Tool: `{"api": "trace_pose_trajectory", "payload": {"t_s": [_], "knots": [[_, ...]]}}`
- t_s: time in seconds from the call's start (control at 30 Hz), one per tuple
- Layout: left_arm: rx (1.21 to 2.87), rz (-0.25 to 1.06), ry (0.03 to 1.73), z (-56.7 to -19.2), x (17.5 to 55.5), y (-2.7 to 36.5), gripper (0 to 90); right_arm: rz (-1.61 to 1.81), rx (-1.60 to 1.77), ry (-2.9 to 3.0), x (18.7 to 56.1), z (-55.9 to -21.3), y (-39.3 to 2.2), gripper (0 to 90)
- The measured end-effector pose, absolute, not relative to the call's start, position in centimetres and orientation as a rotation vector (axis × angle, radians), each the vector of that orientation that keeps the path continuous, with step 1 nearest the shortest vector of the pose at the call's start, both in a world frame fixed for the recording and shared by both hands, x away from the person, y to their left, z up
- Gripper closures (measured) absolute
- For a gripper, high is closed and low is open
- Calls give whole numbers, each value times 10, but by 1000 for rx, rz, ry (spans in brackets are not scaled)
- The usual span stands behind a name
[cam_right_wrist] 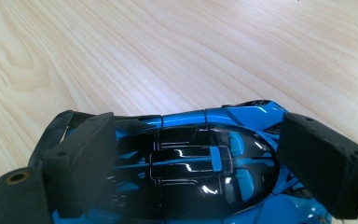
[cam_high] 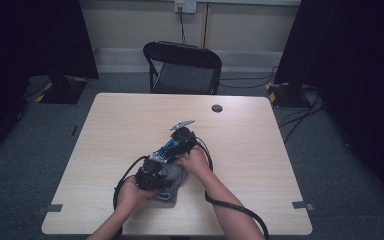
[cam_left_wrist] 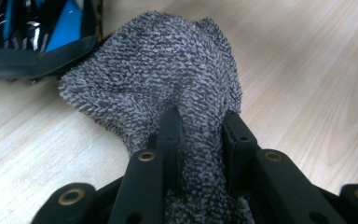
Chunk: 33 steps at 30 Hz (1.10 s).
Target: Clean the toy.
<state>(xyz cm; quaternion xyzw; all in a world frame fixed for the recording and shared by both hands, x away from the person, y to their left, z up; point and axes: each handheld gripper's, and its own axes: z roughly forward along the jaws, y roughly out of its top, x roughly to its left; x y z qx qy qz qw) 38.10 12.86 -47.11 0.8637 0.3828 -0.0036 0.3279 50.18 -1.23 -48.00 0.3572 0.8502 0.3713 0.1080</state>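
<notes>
left tool (cam_left_wrist: pixel 200 135) pinching cloth (cam_left_wrist: pixel 168 74) | right tool (cam_right_wrist: pixel 196 158) clamped across car (cam_right_wrist: pixel 191 158) | car lies just beyond cloth, toward worktop's (cam_high: pixel 130 125) far edge

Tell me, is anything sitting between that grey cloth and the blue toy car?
Nothing visible does. The left gripper pinches the grey cloth, whose edge lies right beside the blue toy car. The right gripper clasps the car on bare table.

No lettering, label or number can be read — anywhere.
</notes>
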Motion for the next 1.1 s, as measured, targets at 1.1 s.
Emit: {"api": "trace_pose_trajectory", "payload": {"t_s": [1.1], "knots": [[2361,247,959,-475,352,131,590,1101,1041,2503,502,-480,-13,116]]}}
